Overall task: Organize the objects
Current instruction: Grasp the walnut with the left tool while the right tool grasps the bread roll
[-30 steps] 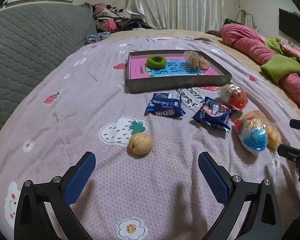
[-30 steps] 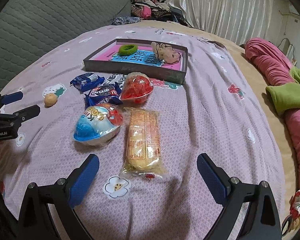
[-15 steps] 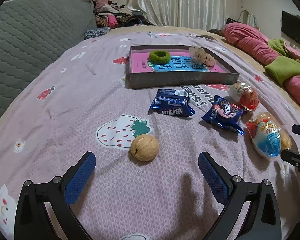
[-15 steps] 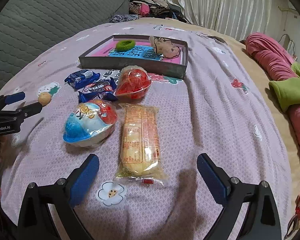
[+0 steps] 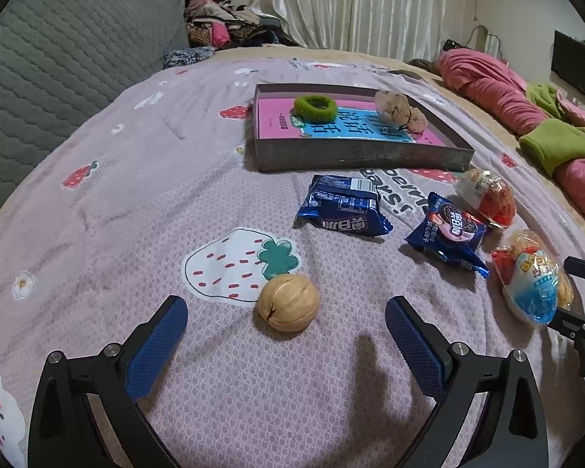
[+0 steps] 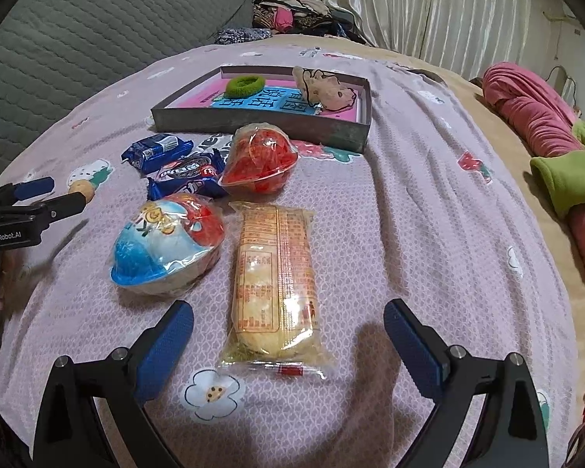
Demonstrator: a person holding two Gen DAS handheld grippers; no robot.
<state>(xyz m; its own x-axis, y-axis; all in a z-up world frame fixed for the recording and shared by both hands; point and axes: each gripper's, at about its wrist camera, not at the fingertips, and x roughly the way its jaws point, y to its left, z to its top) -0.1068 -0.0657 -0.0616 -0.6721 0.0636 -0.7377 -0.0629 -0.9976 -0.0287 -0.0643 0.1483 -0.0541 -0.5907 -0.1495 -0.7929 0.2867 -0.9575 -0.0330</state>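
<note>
Two handheld grippers hover over a pink bedspread (image 5: 97, 202) strewn with snacks. The left gripper (image 5: 286, 337), jaws spread wide and gripping nothing, sits low over one walnut (image 5: 288, 307), which lies on the cloth between the blue pads (image 5: 156, 347) without touching either, just beside a printed strawberry. The right gripper (image 6: 288, 341), also wide apart and empty, frames the near end of one long yellow cracker pack (image 6: 275, 284), lying lengthwise between its pads (image 6: 163, 351).

Seven loose items can be counted on the cloth: the walnut, the cracker pack, two dark-blue biscuit packets (image 5: 341, 206) (image 5: 448, 234) side by side, and two egg-shaped wrapped treats, one blue-and-red (image 6: 167, 243) just left of the cracker pack, one red (image 6: 261, 160) nearer the box (that makes six; the seventh count fails, so six it is).

Beyond them stands one shallow grey box (image 5: 355, 158) with a pink-and-blue book laid flat inside. On the book rest one green hair tie (image 5: 314, 108) and one beige crumpled item (image 5: 399, 111) with a thin black cord; what it is cannot be told.

In the right wrist view the left gripper shows at the left edge, its tips by the walnut. One pink quilt (image 6: 526, 105) with green cloth lies bundled at the right, white curtains behind.
</note>
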